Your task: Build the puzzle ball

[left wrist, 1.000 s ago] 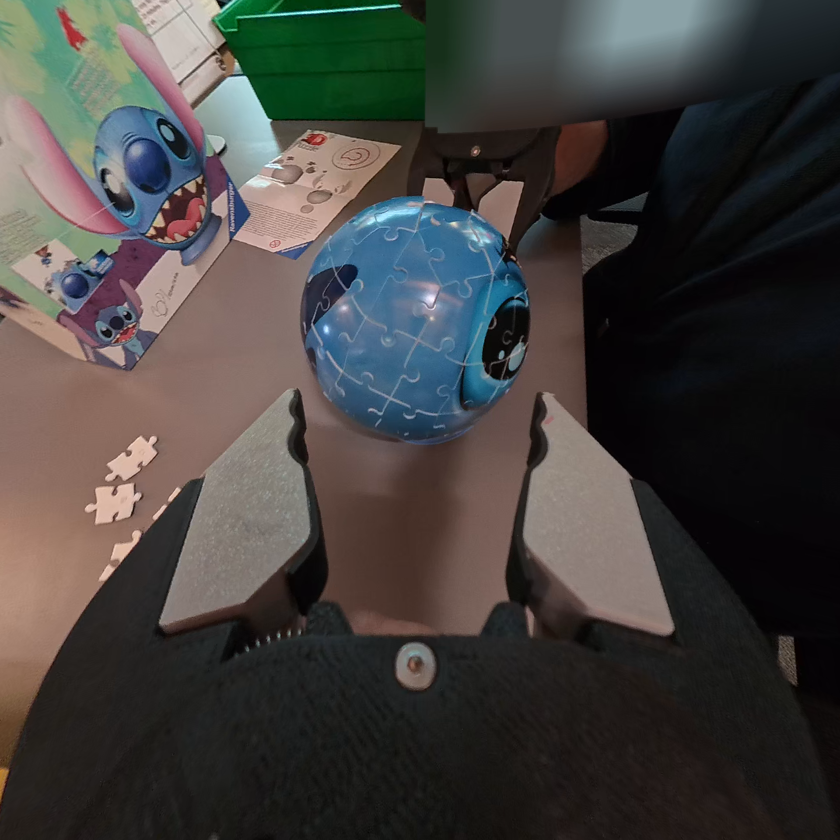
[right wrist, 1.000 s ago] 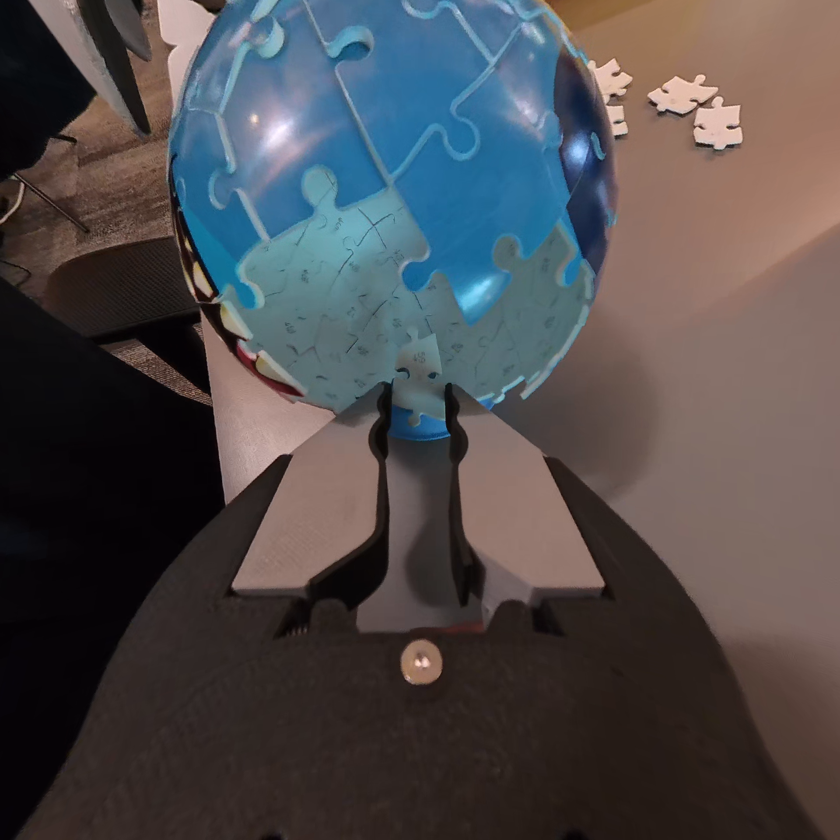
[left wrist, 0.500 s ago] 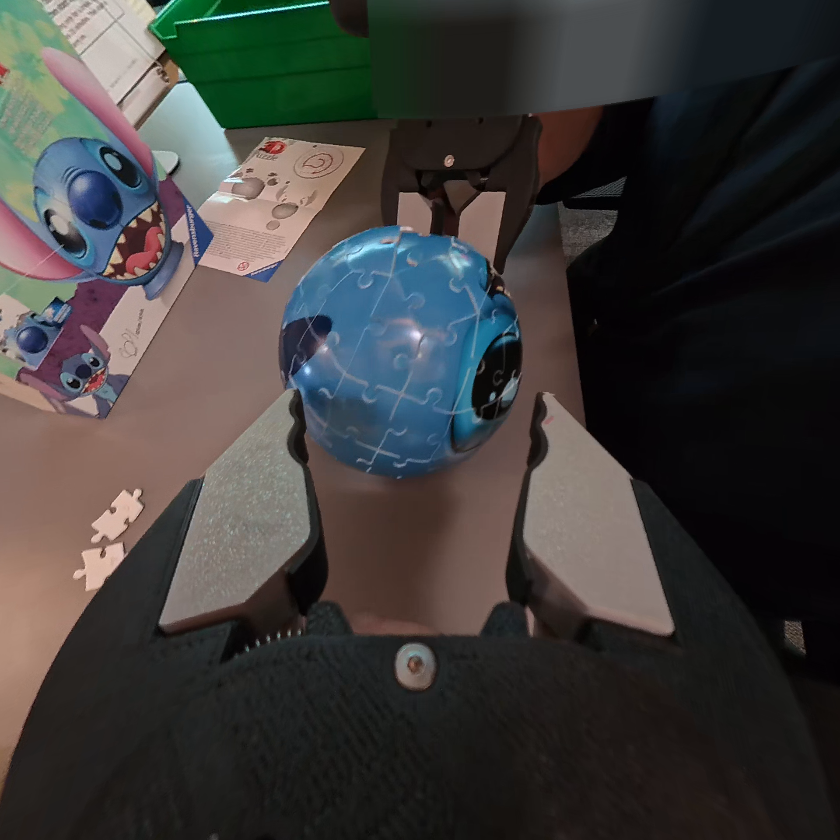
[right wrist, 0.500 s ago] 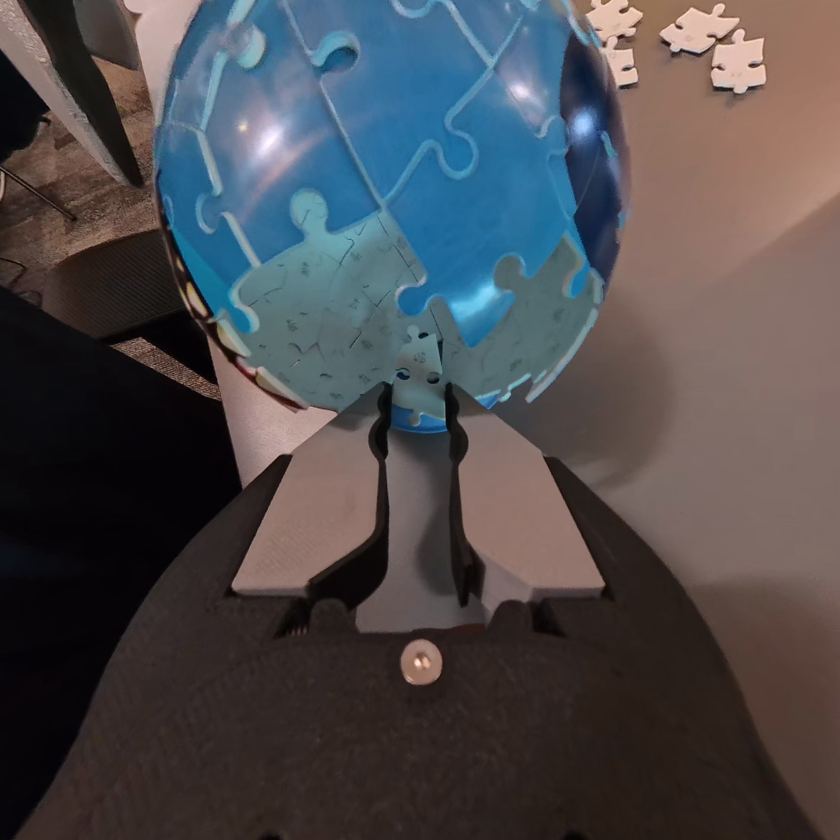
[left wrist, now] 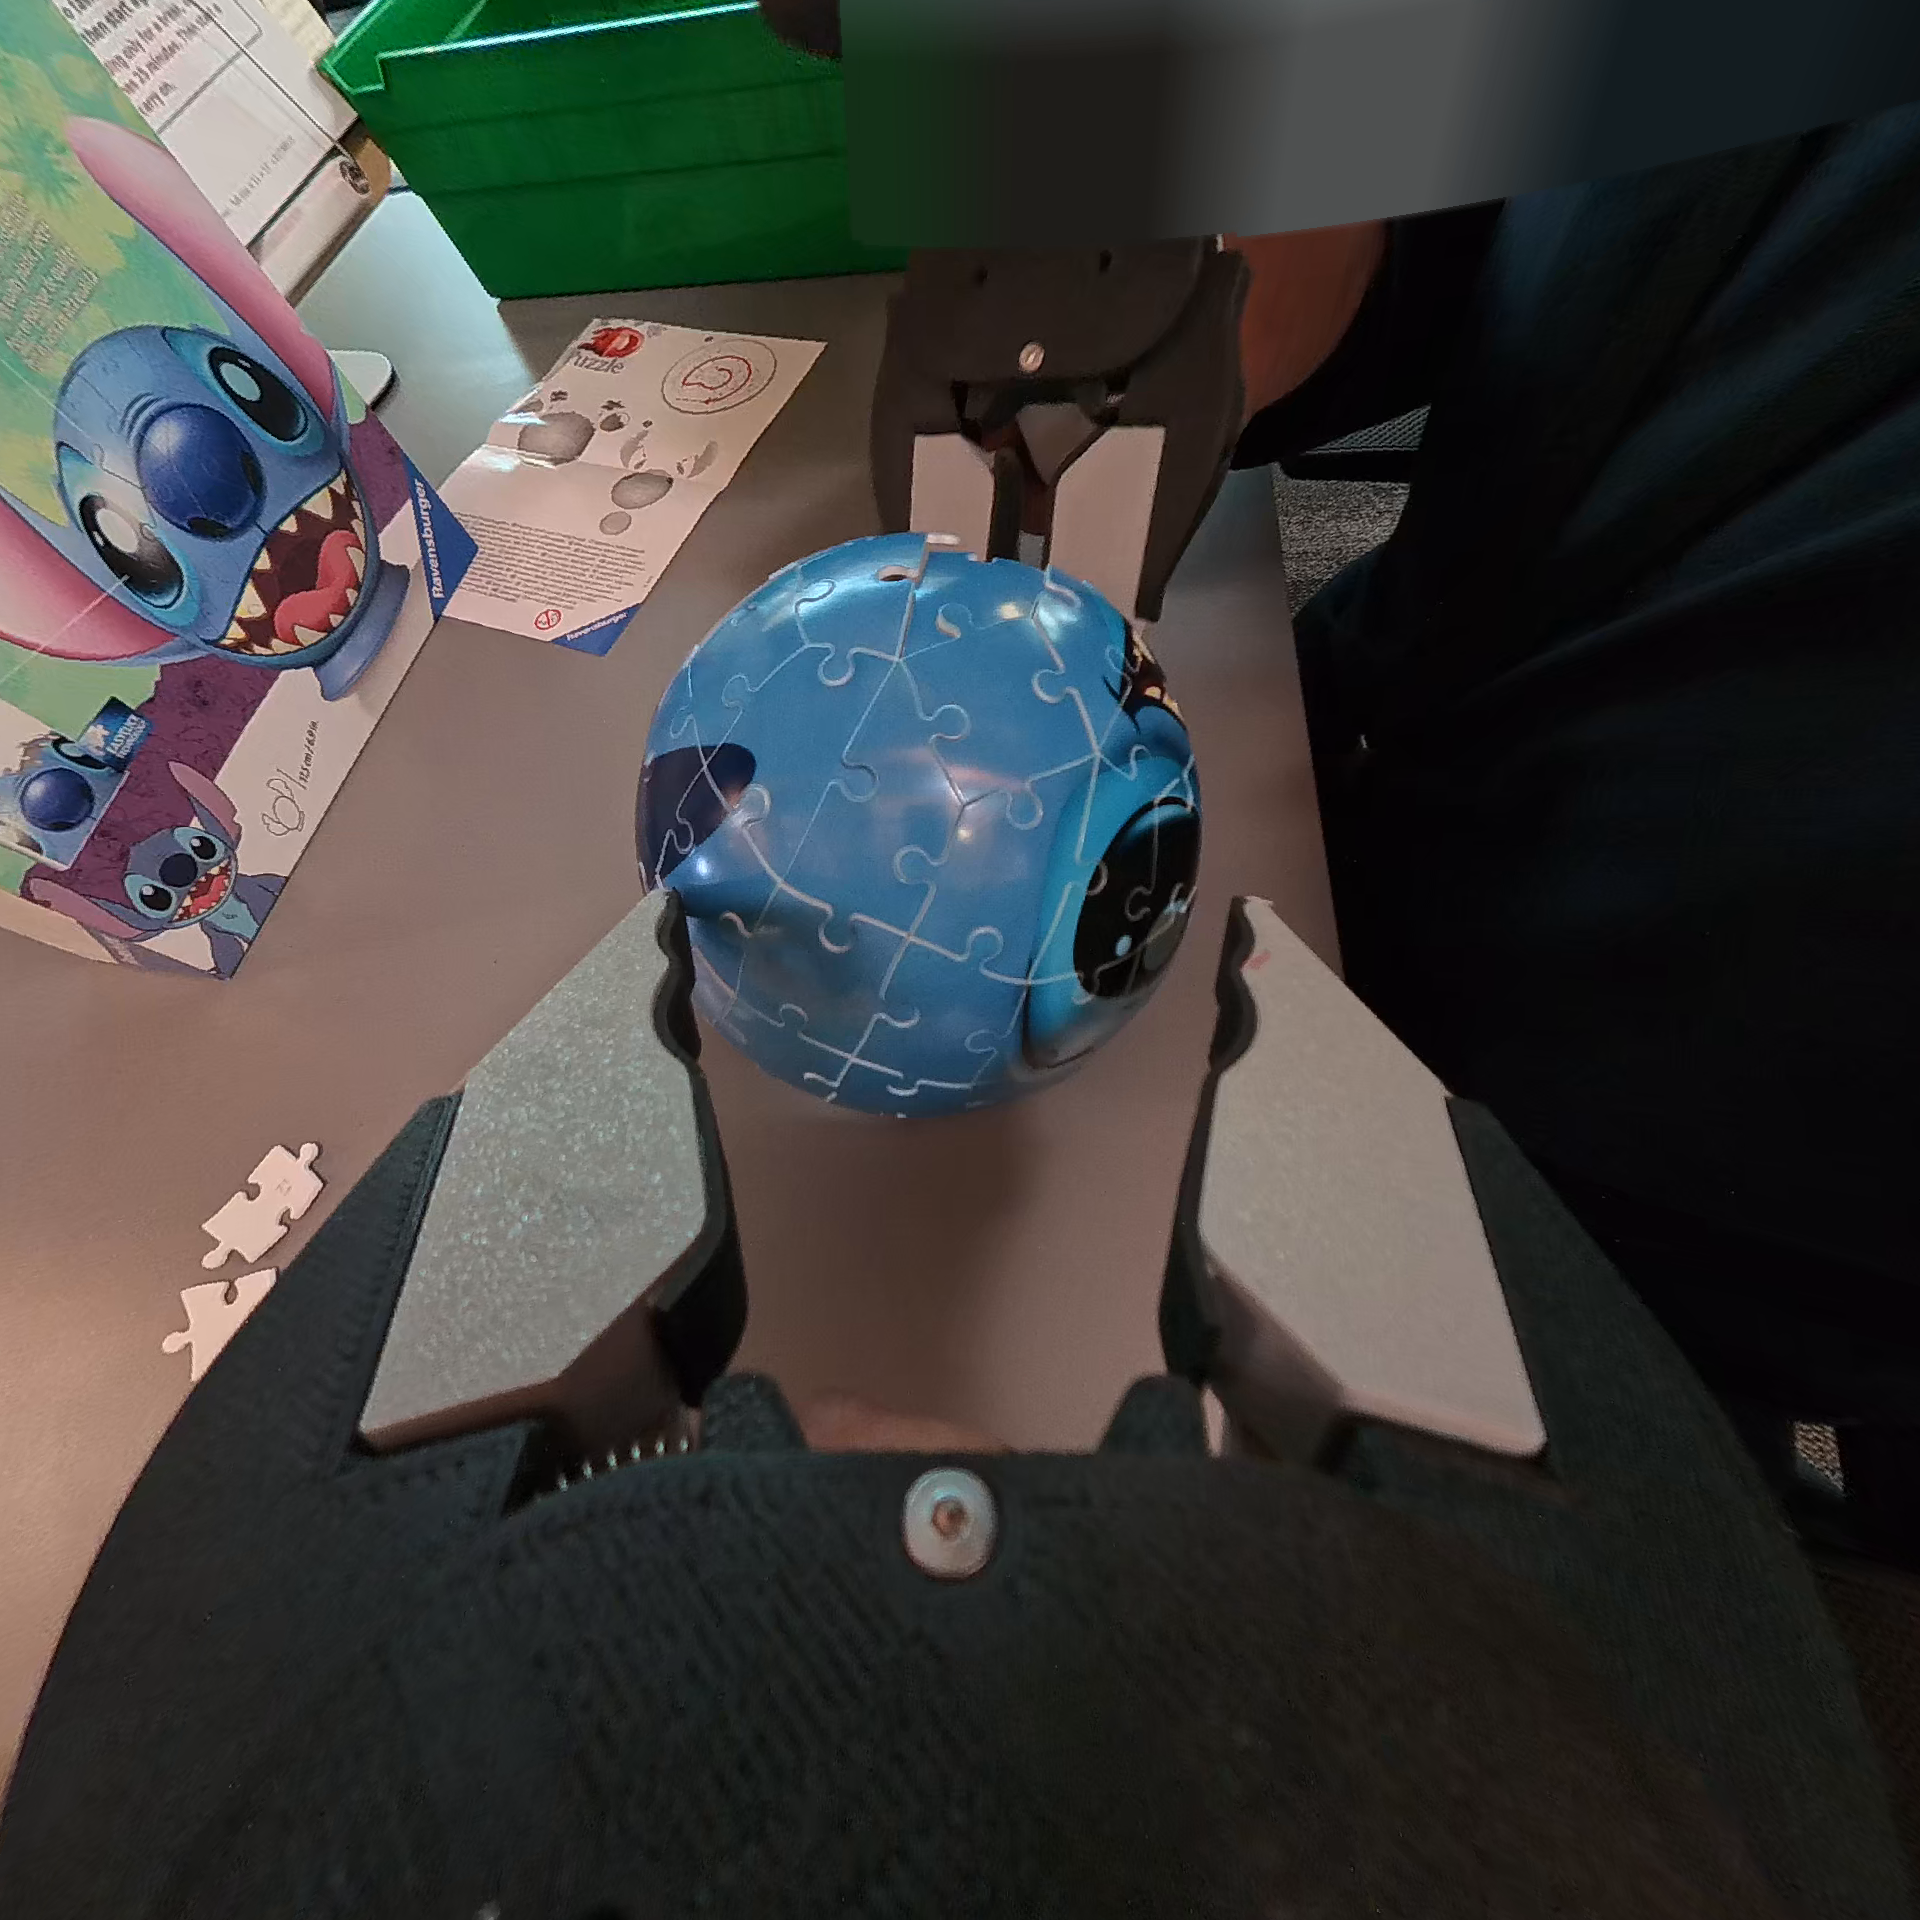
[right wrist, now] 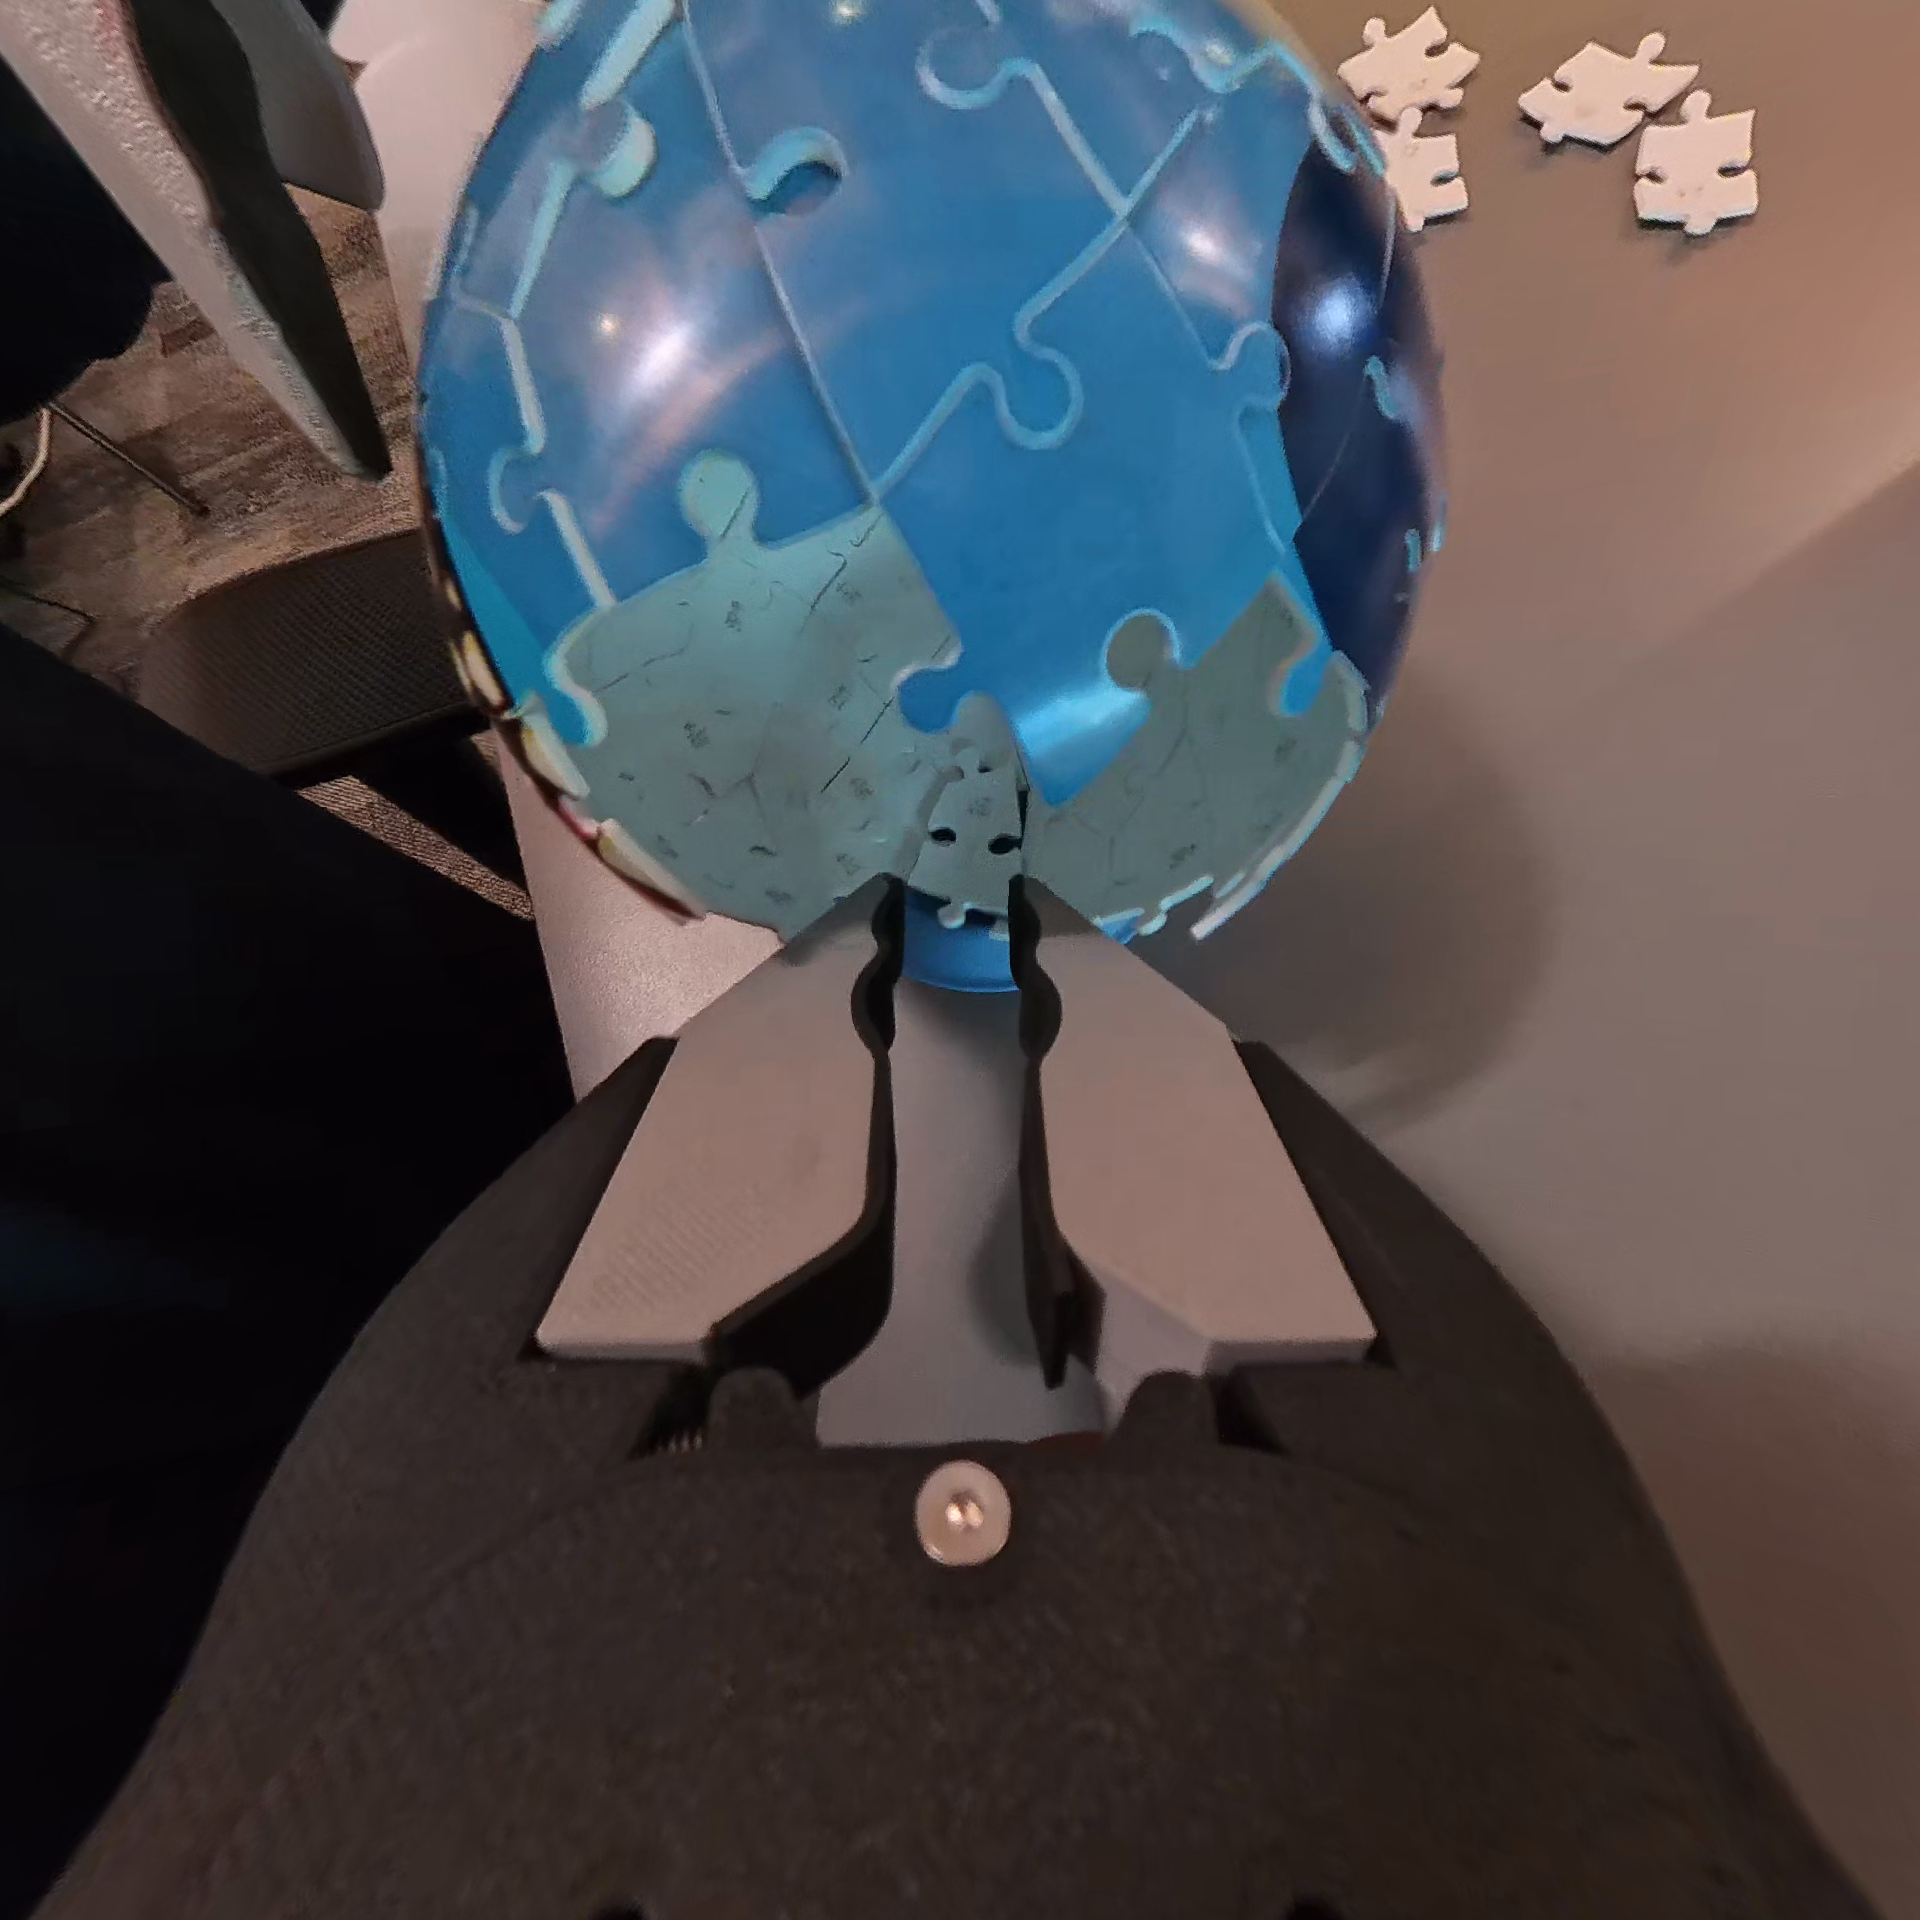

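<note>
In my left wrist view, my left gripper (left wrist: 951, 925) is spread wide, its left finger at the blue ball (left wrist: 914, 831) on the table (left wrist: 499, 810), near a printed box (left wrist: 156, 520) and leaflet (left wrist: 634, 468). In my right view, my right gripper (right wrist: 951, 904) is clamped on a pale piece (right wrist: 971, 842) at the ball's (right wrist: 935, 416) gap.

puzzle ball (left wrist: 914, 831) | blue, glossy | on table | gap open, unfinished

Left gripper (left wrist: 951, 914) black textured body, grey wedge fingers (left wrist: 582, 1174), silver screw (left wrist: 948, 1509) at 6 o'clock, right gripper (right wrist: 956, 904) likewise, person's dark sleeve (left wrist: 1621, 623) at 3 o'clock
</note>
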A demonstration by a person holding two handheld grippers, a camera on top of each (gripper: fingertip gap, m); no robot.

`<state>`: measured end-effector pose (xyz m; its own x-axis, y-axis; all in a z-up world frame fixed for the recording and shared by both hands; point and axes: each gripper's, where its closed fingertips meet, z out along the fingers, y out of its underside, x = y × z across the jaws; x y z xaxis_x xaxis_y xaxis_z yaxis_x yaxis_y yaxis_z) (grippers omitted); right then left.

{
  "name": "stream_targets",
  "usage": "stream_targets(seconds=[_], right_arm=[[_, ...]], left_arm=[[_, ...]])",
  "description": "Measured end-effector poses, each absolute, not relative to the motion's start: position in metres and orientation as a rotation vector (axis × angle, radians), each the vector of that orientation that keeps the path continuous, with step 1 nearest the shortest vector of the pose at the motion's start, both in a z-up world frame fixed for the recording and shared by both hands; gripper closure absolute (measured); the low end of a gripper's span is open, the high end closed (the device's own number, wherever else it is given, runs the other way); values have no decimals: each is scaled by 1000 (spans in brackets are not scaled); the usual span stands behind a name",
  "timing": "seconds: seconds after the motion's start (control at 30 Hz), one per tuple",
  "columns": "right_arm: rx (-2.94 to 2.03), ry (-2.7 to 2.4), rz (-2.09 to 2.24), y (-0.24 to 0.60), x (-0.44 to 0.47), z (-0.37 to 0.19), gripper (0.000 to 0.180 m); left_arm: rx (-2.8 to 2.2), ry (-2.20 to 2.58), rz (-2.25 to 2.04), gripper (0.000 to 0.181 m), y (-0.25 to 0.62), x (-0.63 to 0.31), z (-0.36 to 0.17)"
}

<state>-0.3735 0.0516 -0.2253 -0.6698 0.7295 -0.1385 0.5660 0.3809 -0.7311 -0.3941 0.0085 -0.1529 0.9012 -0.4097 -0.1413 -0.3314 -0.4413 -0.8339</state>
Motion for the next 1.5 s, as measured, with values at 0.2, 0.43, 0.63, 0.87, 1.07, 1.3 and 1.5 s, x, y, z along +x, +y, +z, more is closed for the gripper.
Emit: stream_targets(seconds=[0.2, 0.43, 0.63, 0.87, 1.07, 1.3, 1.5], right_arm=[[-723, -2497, 1138, 53, -358, -221, 156], [-175, -2572, 1376, 64, -327, -212, 109], [31, -2603, 1175, 59, -324, -222, 77], [245, -2718, 953, 45, -311, -244, 59], [336, -2773, 901, 40, -313, -249, 54], [304, -2821, 912, 40, -316, -253, 47], [319, -2856, 915, 39, -316, -257, 41]], left_arm=[[-2068, 540, -99, 81, 11, -395, -154], [-2056, 534, -107, 80, 10, -393, -153], [-2035, 516, -124, 81, 15, -394, -151], [-2050, 489, -131, 81, 14, -395, -152], [-2048, 463, -156, 84, 15, -397, -151], [-2067, 432, -143, 84, 16, -397, -151], [-2082, 402, -126, 85, 17, -398, -151]])
